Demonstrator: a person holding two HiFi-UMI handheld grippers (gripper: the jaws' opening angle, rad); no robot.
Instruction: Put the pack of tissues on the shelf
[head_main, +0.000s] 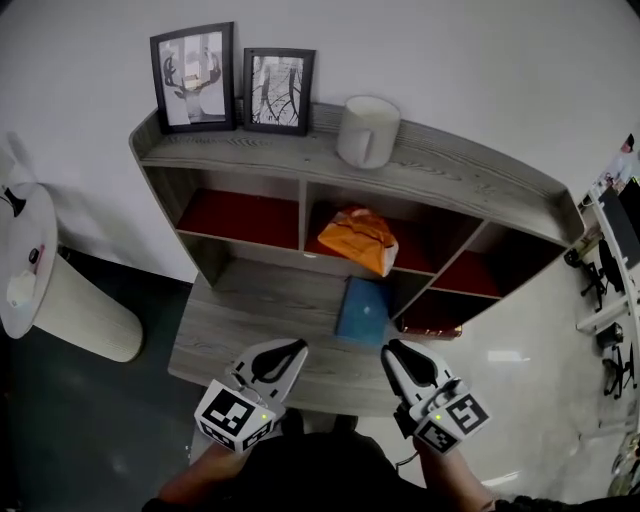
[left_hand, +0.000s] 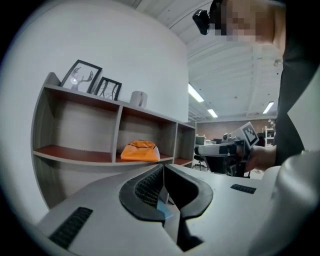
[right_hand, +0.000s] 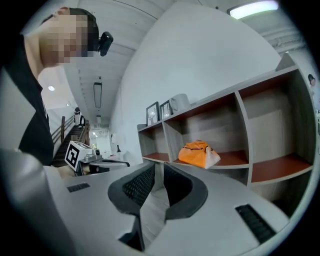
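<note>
two grippers hover over the grey wood desk (head_main: 250, 310): the left gripper (head_main: 299, 346) pinched closed on nothing, the right gripper (head_main: 390, 347) a sliver apart, empty. ahead of both, the orange pack of tissues (head_main: 358, 238) lies in the shelf's (head_main: 250, 152) middle cubby, against a white wall (head_main: 450, 60).

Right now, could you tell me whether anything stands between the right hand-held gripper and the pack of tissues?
No, nothing visible. The right hand-held gripper faces the pack of tissues in the shelf's open middle compartment; the flat blue item lies lower, on the board.
</note>
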